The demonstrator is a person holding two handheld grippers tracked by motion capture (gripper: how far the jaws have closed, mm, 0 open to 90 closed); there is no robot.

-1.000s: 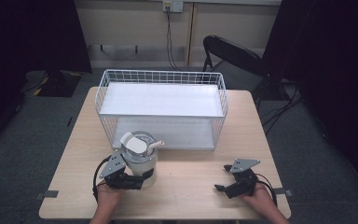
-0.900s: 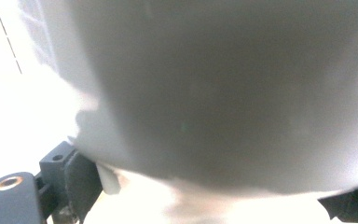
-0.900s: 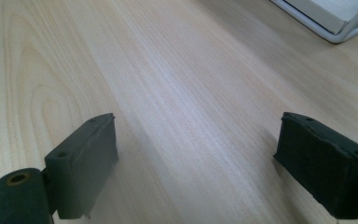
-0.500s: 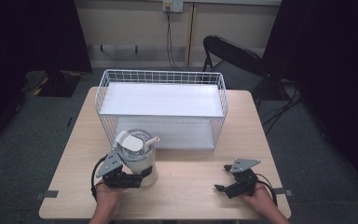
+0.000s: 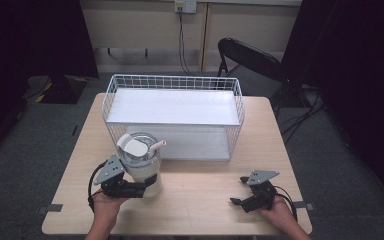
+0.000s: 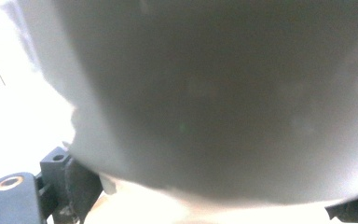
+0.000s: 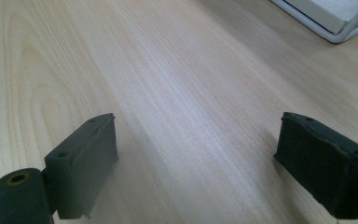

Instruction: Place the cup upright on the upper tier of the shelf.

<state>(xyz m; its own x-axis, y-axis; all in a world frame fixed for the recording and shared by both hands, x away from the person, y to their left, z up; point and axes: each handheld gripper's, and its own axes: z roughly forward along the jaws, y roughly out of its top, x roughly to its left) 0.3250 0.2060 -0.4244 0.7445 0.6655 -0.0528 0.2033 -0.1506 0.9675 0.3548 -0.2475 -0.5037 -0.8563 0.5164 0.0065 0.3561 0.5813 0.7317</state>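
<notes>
High view first: a white jug [image 5: 141, 167] with a clear lid and a short spout stands near the front left of the wooden table [image 5: 200, 200], just in front of the wire basket [image 5: 172, 117] that takes up the middle and back of the surface. The left gripper [image 5: 139, 189] has its jaws clamped on the jug's lower body, and in the left gripper view the pale wall of the jug [image 6: 214, 102] sits right against the lens, blurred, with a jaw at each lower corner. Over by the front right corner the right gripper [image 5: 236, 201] rests on bare wood, well apart from the jug, its jaws wide apart with nothing between them. Right gripper view shows the basket's corner [image 7: 331, 18] ahead. A black folding chair [image 5: 250, 62] stands beyond the table's back right corner.
</notes>
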